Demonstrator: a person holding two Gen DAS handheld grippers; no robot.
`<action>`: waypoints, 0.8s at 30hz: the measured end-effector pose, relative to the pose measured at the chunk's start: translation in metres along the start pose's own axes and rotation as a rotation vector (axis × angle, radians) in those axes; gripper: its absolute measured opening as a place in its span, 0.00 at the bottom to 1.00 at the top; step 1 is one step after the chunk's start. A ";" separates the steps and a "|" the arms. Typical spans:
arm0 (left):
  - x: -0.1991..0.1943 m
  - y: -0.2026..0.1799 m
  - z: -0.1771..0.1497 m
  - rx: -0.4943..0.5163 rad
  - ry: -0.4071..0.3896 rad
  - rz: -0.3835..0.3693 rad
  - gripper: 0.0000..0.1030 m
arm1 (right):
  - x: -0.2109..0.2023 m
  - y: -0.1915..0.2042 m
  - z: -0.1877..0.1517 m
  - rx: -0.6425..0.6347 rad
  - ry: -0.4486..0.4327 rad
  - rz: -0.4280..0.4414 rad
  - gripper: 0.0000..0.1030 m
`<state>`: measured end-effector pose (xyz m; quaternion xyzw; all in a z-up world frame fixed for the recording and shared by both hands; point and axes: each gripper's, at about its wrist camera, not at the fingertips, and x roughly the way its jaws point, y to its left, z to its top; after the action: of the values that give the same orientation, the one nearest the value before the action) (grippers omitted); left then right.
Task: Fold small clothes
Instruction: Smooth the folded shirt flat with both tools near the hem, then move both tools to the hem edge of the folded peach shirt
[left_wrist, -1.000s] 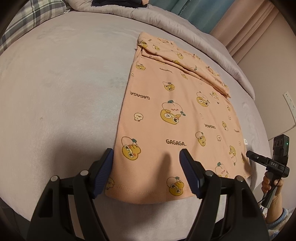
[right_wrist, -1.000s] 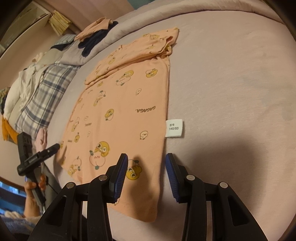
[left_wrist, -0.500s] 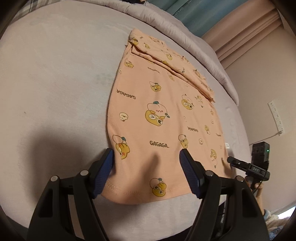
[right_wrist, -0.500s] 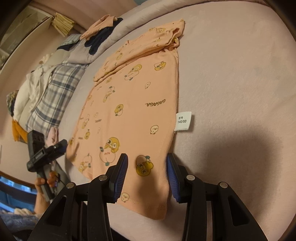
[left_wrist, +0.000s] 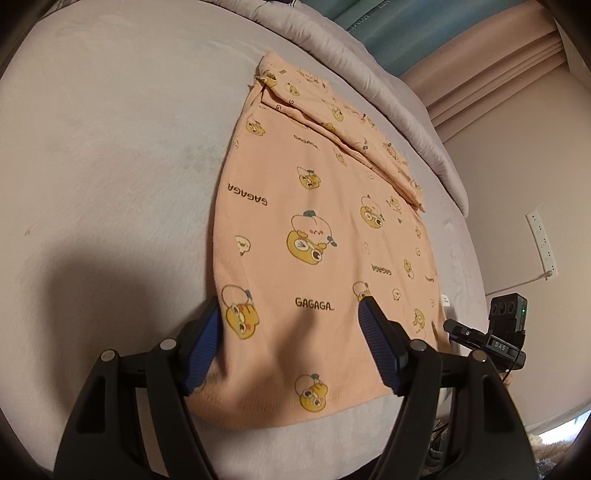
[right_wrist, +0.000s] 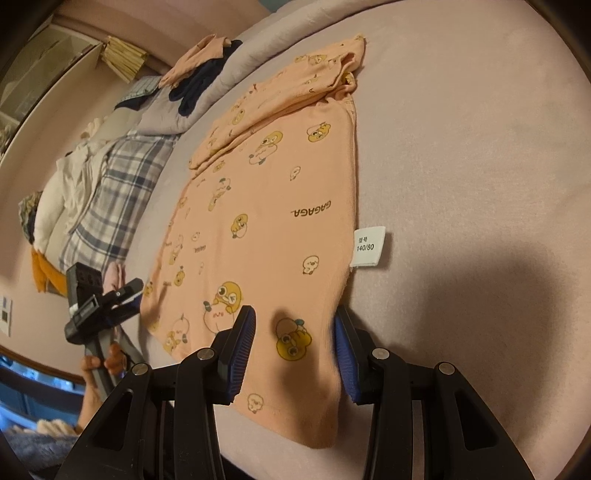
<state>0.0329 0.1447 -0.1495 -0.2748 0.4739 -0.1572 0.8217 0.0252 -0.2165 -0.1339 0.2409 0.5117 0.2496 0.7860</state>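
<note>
left gripper (left_wrist: 290, 336): jaws wide apart, gripping nothing, hovering low over the near hem corner of the peach cartoon-print cotton garment (left_wrist: 325, 236).
right gripper (right_wrist: 295, 347): jaws likewise spread, holding nothing, straddling the opposite hem corner beside the white size label (right_wrist: 367, 246).
garment: flat on grey-lilac bed sheet (left_wrist: 103, 155), far end folded over.
</note>
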 end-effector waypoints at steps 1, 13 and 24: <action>0.001 0.000 0.002 -0.001 0.000 -0.003 0.71 | 0.001 0.000 0.002 0.001 0.000 0.002 0.41; 0.010 0.009 0.024 -0.024 0.005 -0.043 0.71 | 0.007 0.001 0.014 -0.001 -0.002 0.005 0.41; 0.019 0.011 0.040 -0.017 0.006 -0.054 0.73 | 0.016 0.001 0.028 0.016 -0.019 0.017 0.41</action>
<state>0.0771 0.1560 -0.1539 -0.2939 0.4703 -0.1760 0.8133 0.0566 -0.2090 -0.1341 0.2538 0.5041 0.2501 0.7867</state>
